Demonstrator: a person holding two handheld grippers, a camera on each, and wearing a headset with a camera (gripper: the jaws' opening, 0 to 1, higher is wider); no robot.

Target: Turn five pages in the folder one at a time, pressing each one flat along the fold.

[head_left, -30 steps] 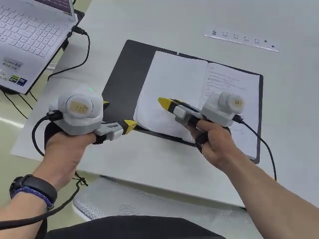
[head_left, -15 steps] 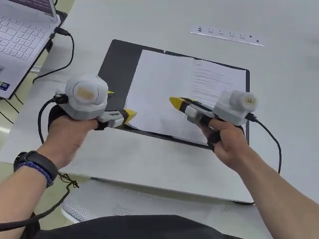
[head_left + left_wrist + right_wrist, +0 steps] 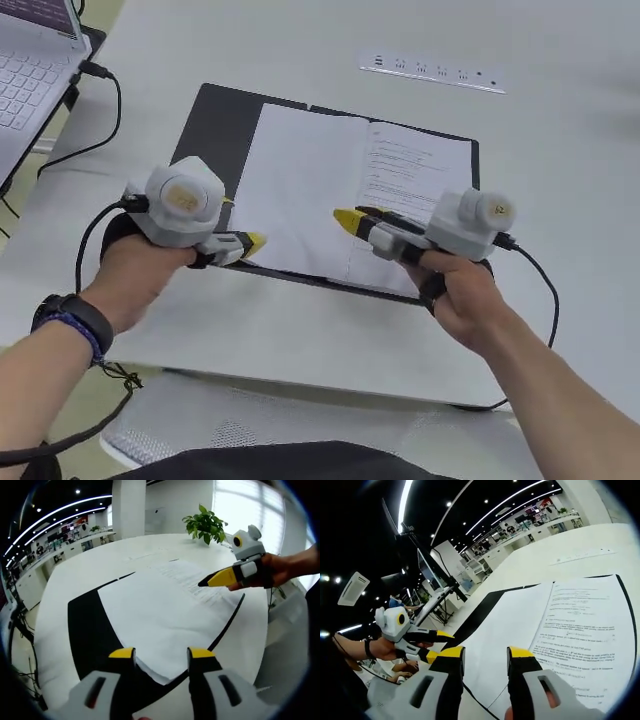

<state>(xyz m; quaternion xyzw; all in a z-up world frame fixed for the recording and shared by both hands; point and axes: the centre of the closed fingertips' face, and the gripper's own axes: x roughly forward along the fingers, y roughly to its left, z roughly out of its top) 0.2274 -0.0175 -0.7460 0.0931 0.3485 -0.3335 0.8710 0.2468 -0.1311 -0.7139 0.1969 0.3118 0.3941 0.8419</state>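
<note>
Jaws: both pairs moderately parted, nothing held
Left gripper: at the near corner of the blank page, lower centre of its own view; contact cannot be told
Right gripper: over the fold, beside the printed page
Folder: black, lying open at centre of the head view
Handling: judged light, thin, limp paper, easily creased or torn; single sheets may cling
Hold point: free outer corner of the printed page, pinched lightly
Surface: white table, smooth; power strip at top, laptop upper left
Room: open office, ceiling strip lights, potted plant
</note>
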